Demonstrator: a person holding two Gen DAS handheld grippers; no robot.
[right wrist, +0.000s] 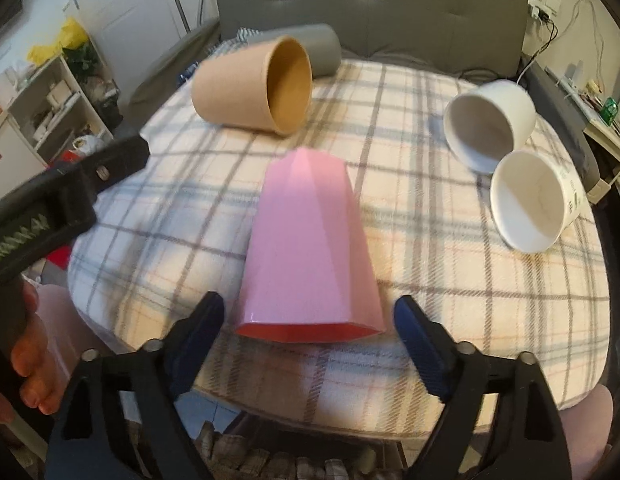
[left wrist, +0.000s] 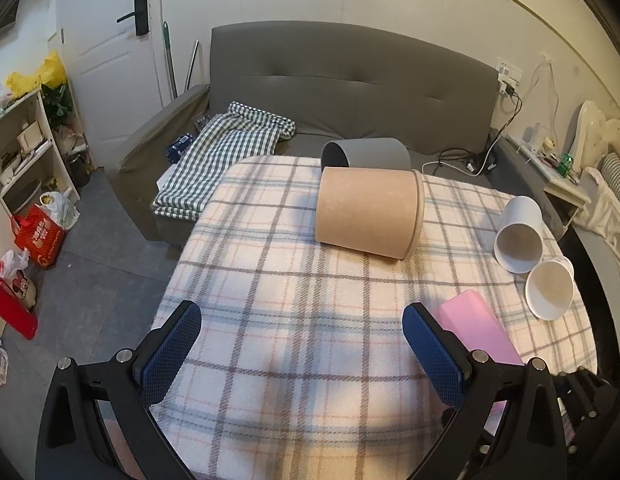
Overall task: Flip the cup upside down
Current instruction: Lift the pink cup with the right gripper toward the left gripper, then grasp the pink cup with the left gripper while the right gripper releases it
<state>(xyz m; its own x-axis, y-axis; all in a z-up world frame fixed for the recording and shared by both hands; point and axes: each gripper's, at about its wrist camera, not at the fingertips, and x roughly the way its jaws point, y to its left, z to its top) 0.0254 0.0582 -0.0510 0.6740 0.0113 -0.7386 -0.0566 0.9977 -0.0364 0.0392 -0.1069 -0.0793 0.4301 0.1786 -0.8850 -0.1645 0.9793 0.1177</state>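
The right claw (right wrist: 308, 330) is spread, its jaws on both sides of the pink cup (right wrist: 310, 248), not yet pinching. The cup lies on its side on the desk (right wrist: 450, 280). The left claw (left wrist: 302, 340) is spread too, holding nothing. The flip is not begun.

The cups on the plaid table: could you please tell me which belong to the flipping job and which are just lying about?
Job:
pink cup, on its side
right hand-held gripper, open around its rim

Lying about:
tan cup
grey cup
two white cups
left hand-held gripper, open
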